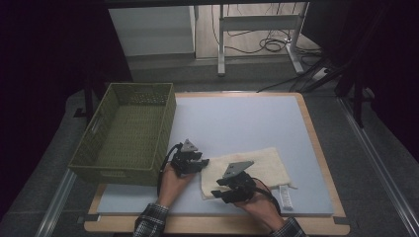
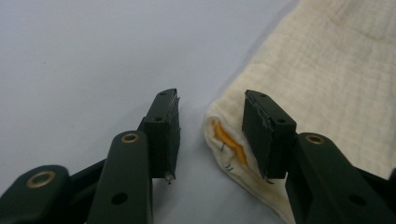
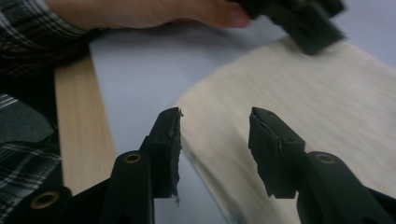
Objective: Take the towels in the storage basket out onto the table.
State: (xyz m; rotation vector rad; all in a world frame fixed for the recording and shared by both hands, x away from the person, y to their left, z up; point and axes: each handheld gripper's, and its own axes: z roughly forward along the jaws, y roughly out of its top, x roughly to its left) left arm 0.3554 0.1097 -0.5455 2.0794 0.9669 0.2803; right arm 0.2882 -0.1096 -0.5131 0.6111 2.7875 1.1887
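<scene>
A folded cream cloth (image 1: pixel 257 165) lies on the grey-blue mat (image 1: pixel 237 123), toward its near edge. My left gripper (image 1: pixel 202 163) rests at the cloth's left end. In the left gripper view its jaws (image 2: pixel 210 114) stand open around a corner of the cloth (image 2: pixel 336 79), where an orange strip (image 2: pixel 229 140) peeks out of the fold. My right gripper (image 1: pixel 217 193) sits low at the cloth's near left corner. Its jaws (image 3: pixel 215 126) are open, with the cloth's edge (image 3: pixel 299 93) between them and no pad pressing on it.
A green woven basket (image 1: pixel 123 170) stands at the mat's left side, close to the left hand. A small white tag (image 1: pixel 285 196) lies by the cloth's near right corner. The table's wooden rim (image 3: pixel 84 126) runs just beside the right gripper.
</scene>
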